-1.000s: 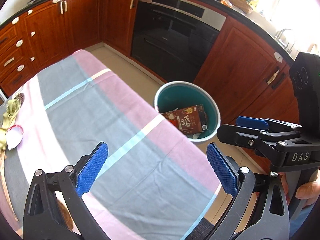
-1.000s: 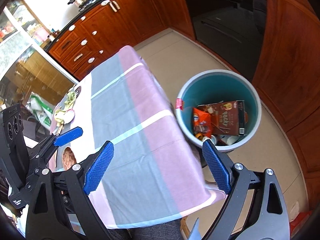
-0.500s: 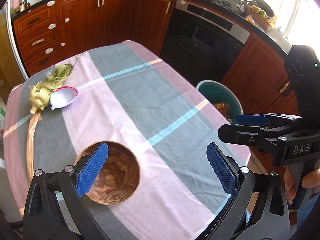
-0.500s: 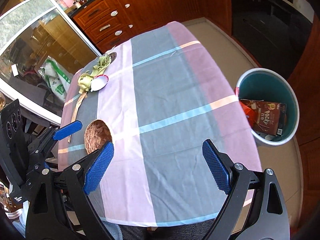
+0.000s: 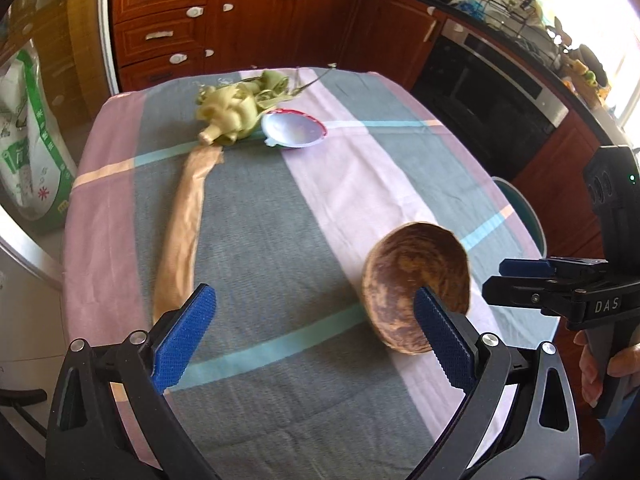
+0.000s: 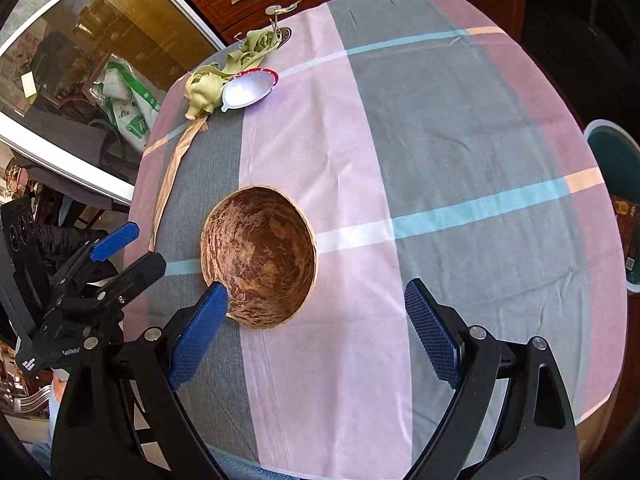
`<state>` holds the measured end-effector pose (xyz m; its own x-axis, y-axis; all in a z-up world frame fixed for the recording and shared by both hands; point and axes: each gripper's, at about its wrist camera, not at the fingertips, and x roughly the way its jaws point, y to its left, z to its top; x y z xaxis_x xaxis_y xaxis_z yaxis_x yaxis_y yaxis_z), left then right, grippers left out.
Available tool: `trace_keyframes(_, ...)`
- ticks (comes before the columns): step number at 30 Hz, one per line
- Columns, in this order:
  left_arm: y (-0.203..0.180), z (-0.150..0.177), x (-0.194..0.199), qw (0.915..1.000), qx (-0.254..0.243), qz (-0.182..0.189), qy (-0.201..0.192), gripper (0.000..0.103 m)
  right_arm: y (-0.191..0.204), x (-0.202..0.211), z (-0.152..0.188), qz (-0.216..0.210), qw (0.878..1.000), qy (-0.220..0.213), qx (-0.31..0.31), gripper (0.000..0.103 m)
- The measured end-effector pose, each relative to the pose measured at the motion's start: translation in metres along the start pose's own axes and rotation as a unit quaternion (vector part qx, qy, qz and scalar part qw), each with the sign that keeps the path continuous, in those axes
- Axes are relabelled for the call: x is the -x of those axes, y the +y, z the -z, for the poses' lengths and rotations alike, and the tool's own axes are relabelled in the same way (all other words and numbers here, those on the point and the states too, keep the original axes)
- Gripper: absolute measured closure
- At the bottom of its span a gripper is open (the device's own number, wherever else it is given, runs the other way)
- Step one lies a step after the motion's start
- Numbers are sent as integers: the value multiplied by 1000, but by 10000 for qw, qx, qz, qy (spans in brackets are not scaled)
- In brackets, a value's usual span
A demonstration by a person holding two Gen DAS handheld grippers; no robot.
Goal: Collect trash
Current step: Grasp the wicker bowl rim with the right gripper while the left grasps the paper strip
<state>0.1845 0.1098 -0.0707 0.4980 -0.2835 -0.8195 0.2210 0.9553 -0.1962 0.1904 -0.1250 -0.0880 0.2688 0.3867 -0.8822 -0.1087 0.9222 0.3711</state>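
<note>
A brown coconut-shell bowl point(image 5: 418, 286) point(image 6: 258, 256) sits on the checked tablecloth point(image 5: 280, 216) near the front. A green corn husk point(image 5: 230, 110) point(image 6: 208, 86), a silver foil lid with a red rim point(image 5: 294, 130) point(image 6: 250, 88) and a long tan strip point(image 5: 184, 228) point(image 6: 168, 184) lie at the far left. My left gripper point(image 5: 312, 344) is open and empty above the cloth, its right finger in front of the bowl. My right gripper point(image 6: 316, 340) is open and empty, its left finger at the bowl's near rim.
A teal bin point(image 5: 524, 208) point(image 6: 616, 160) stands on the floor past the table's right edge, trash inside it. Wooden cabinets point(image 5: 248, 12) and a black oven point(image 5: 492, 92) line the far wall. A white and green sack point(image 5: 28, 128) stands on the floor at left.
Both grippers have swung left, away from the bin, over the table. The bowl, husk and lid have come into view and grown closer. Both stay open.
</note>
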Motion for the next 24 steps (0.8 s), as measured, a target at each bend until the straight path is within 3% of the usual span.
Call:
trace_keyframes(4,30,-2,-5,9997,232,-108,18,4,6,-13,-3,24,10000,56,30,18)
trace_keyframes(8,49,-3,-10,9991,400,-142,21,4,9,-23,-8,45,9999,152,29,42)
trace_keyframes(18,79,-8,-20,9976,680,-109,-5,4,21,-38,-17,189,9996,82,193,52)
trace_keyframes(20,82,-9,-21,9973,728,-90,-62,4,24,-42,-18,194,9995,63,259,69)
trace_keyframes(23,86,-15,-24,9972,735,-60,-94,4,29,-49,-19,195,9992,96,340,86)
trace_keyframes(24,87,-17,-26,9972,746,-45,-78,4,30,-50,-19,178,9992,80,353,87)
